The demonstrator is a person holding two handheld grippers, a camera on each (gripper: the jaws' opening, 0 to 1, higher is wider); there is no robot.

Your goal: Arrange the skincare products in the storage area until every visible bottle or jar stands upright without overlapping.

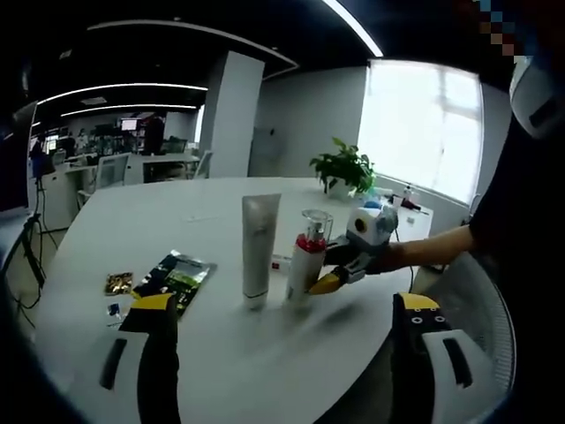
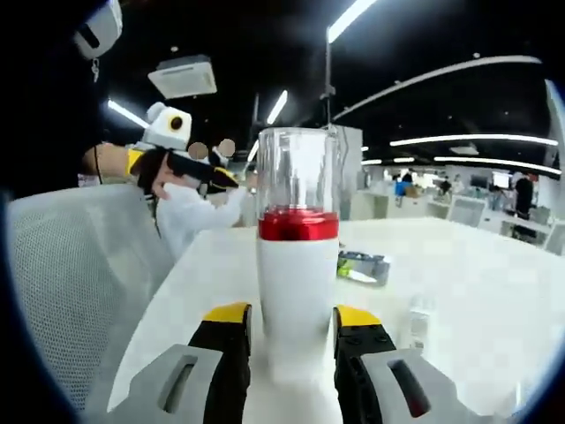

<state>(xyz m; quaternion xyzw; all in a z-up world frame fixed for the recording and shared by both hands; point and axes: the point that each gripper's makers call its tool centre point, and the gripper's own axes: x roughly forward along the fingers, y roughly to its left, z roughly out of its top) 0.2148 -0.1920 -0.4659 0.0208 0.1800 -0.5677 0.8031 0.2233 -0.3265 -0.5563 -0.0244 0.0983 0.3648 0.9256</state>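
Two upright products stand side by side mid-desk [image 1: 221, 353]: the white tube [image 1: 259, 250] and the red-collared pump bottle [image 1: 306, 261]. We have our right tool [image 2: 291, 322] straddling that bottle [image 2: 297, 265], its long axis vertical dead ahead between the jaws, which look closed on its lower body. Our left tool [image 1: 287, 314] hangs back, jaws spread wide and empty, well short of both.

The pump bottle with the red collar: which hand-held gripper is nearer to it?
Right. The right hand-held gripper has its jaws on either side of the pump bottle, at its base. The left hand-held gripper is well back from it, open.
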